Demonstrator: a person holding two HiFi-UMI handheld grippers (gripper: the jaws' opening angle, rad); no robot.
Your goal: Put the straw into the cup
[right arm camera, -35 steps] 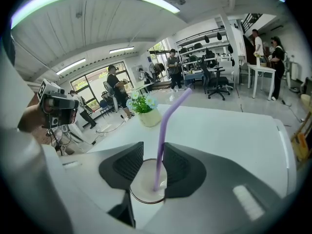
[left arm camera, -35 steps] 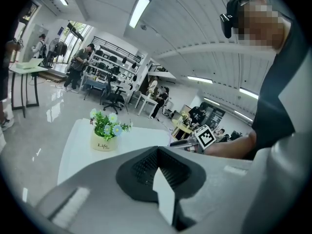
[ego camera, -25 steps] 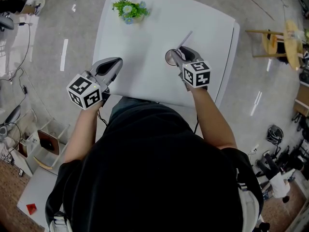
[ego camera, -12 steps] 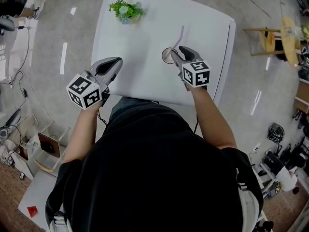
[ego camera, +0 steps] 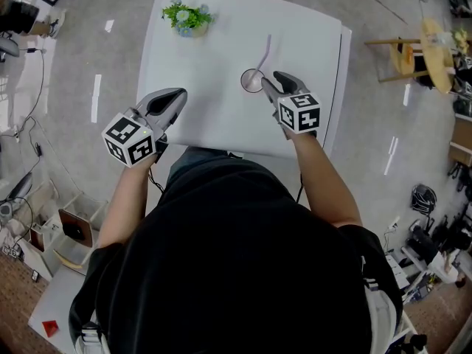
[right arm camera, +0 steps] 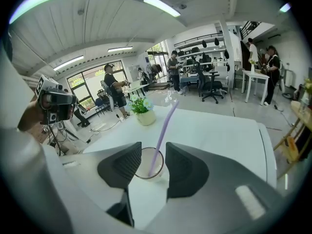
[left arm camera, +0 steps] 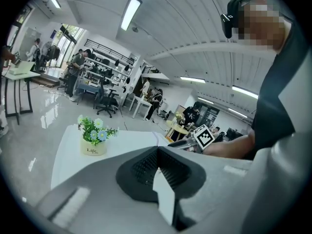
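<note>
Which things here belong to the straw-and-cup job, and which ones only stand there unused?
For the job: light purple plastic straw, standing in the clear round glass cup; right gripper, jaws apart near the cup.
Not in use: small cream pot of blue and white flowers; left gripper, shut and empty.

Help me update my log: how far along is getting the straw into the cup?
Done, it seems: the straw stands in the cup, leaning on its rim. In hand: nothing. The right gripper sits open just short of the cup, gripping neither; the left gripper is shut and empty, off to the side. Left: probably only pulling the right gripper away.
</note>
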